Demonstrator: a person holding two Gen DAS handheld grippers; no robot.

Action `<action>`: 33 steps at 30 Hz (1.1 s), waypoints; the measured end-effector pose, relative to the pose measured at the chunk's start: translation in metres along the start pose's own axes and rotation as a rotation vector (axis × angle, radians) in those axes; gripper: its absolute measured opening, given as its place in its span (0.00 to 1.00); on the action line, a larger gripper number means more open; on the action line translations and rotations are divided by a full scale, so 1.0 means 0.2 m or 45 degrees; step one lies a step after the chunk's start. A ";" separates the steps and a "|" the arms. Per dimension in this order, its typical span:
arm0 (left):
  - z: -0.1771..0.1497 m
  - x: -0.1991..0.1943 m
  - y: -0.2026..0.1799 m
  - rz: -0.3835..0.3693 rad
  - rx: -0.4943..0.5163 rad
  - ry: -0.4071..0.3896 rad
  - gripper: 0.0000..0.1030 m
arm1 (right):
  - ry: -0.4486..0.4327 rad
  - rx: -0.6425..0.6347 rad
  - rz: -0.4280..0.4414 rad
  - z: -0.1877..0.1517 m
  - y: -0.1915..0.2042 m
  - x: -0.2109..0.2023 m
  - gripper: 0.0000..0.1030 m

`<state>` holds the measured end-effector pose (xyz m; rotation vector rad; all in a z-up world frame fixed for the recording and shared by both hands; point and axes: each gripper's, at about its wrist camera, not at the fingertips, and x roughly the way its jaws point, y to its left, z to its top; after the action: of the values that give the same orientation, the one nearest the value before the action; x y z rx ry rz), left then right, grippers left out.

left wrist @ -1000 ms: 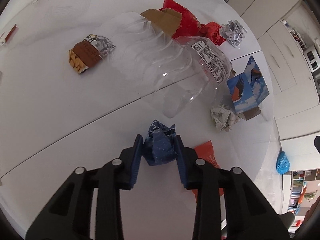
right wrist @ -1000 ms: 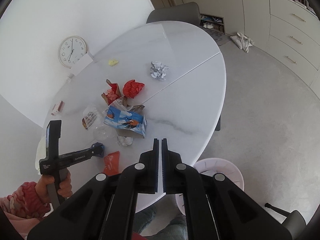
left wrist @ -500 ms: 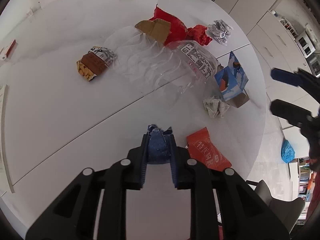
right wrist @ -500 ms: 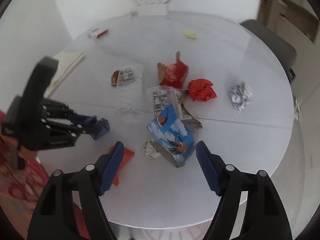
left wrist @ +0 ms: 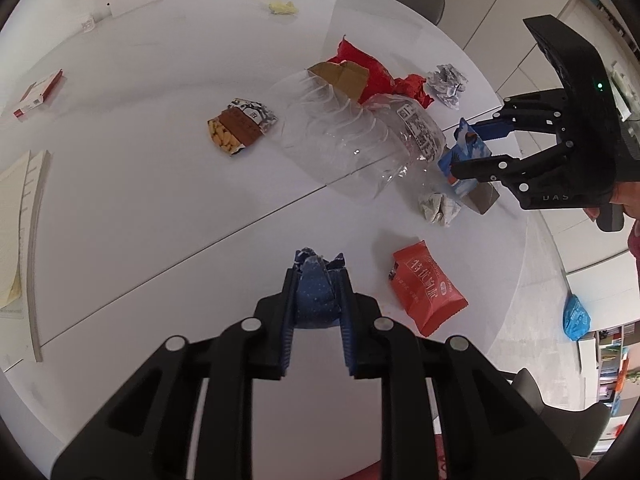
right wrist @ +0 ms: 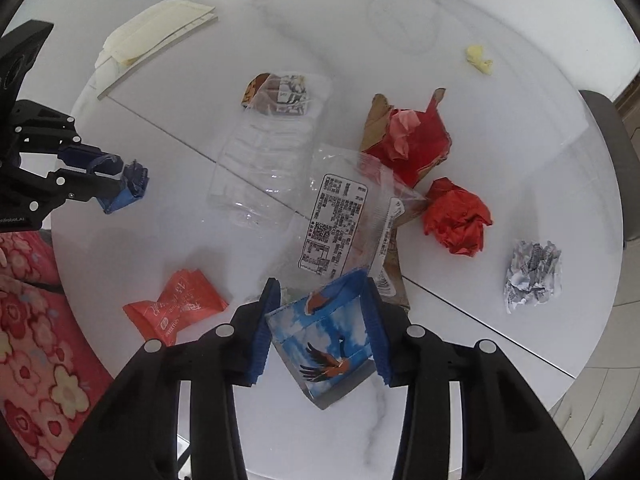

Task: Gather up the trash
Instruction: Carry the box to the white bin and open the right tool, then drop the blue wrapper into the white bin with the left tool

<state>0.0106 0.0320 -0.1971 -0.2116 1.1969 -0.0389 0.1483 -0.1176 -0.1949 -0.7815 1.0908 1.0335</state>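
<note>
Between the closing right hand-held gripper (right wrist: 320,328) pads — blue carton (right wrist: 324,344), base hidden; left clamps blue wrapper (left wrist: 316,292).

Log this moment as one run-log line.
left gripper: shut on blue wrapper | right gripper: closing around bird box | table: litter remains

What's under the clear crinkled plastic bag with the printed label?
Under the clear crinkled plastic bag a brown cardboard scrap shows through, on the white table. Anything beneath the label stays hidden.
</note>
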 end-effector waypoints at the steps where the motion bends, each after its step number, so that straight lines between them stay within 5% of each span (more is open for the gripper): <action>1: 0.00 -0.01 0.01 0.003 -0.005 -0.004 0.19 | -0.006 0.011 0.000 0.00 -0.01 -0.01 0.41; 9: 0.01 -0.13 0.00 -0.020 0.051 -0.053 0.19 | -0.266 0.314 -0.025 -0.15 -0.05 -0.37 0.41; 17: 0.04 -0.25 -0.19 -0.156 0.231 -0.087 0.19 | -0.538 0.889 -0.135 -0.74 0.17 -0.73 0.41; 21: 0.04 -0.26 -0.36 -0.239 0.351 -0.078 0.19 | -0.514 1.181 -0.168 -1.08 0.25 -0.64 0.41; 27: -0.03 -0.25 -0.62 -0.313 0.515 -0.039 0.19 | -0.393 1.447 -0.114 -1.37 0.27 -0.27 0.42; 33: -0.11 -0.24 -0.85 -0.325 0.653 -0.011 0.19 | -0.328 1.613 -0.125 -1.49 0.27 -0.10 0.71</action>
<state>-0.0141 -0.1302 -0.1288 0.0883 1.1076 -0.5605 -0.0005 -0.3721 -0.2656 0.3163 1.1942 0.1944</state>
